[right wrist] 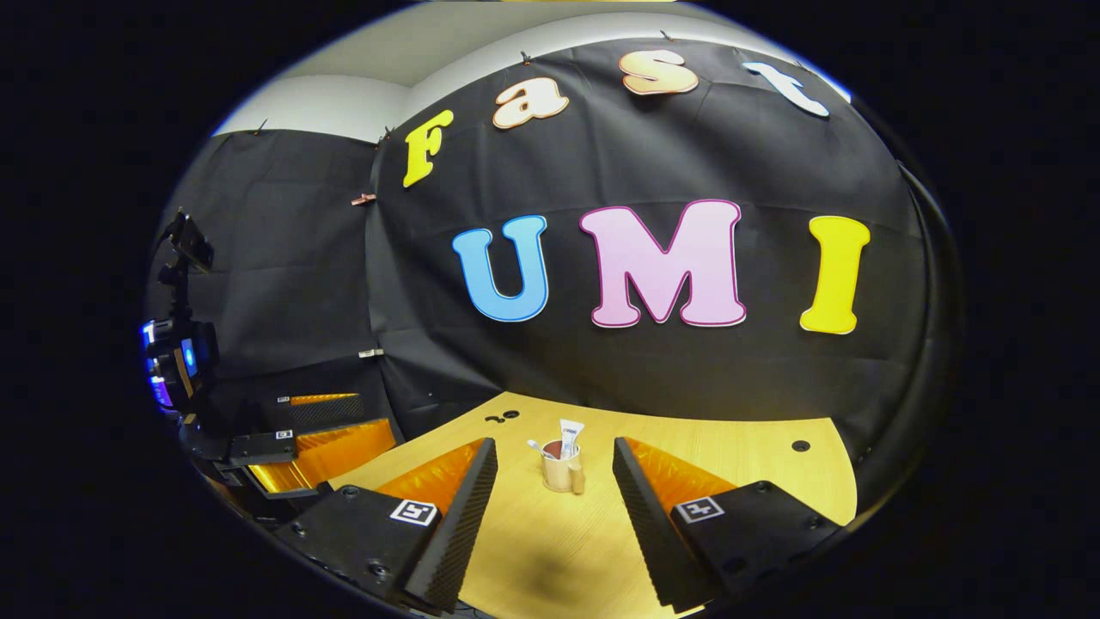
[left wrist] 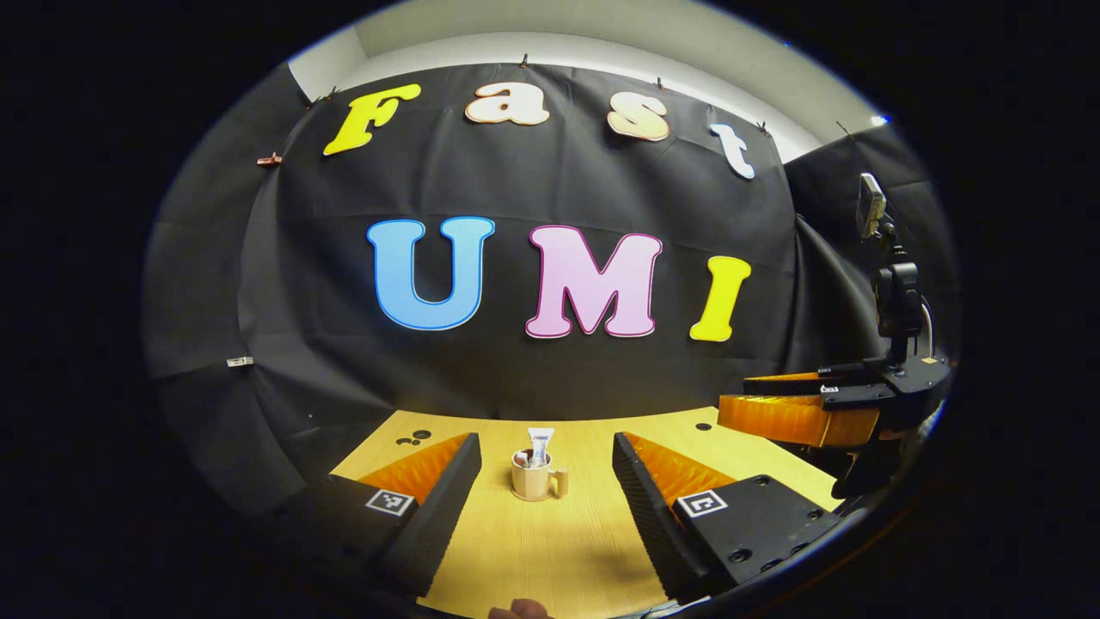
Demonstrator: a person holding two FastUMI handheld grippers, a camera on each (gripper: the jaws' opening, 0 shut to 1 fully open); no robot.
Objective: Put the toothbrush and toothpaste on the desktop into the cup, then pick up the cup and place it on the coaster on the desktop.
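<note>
Both views were strongly bent by the fisheye lens, so straight lines were curved near the edges. The wooden desktop [left wrist: 550, 550] was lit brightly and evenly from above, while the surroundings were kept dim. A soft shadow was seen on the desktop in the right gripper view. The middle was sharp; the small cup [right wrist: 560, 471] was rendered with little detail, and the borders were slightly blurred.

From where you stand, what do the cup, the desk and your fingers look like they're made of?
Cup: beige with a matte look, probably ceramic or plastic; too small to tell which. Desk: pale wood or wood-look laminate, with fine straight grain lines. Fingers: black ribbed pads, seemingly rubber or foam, backed by ridged orange plastic.
</note>
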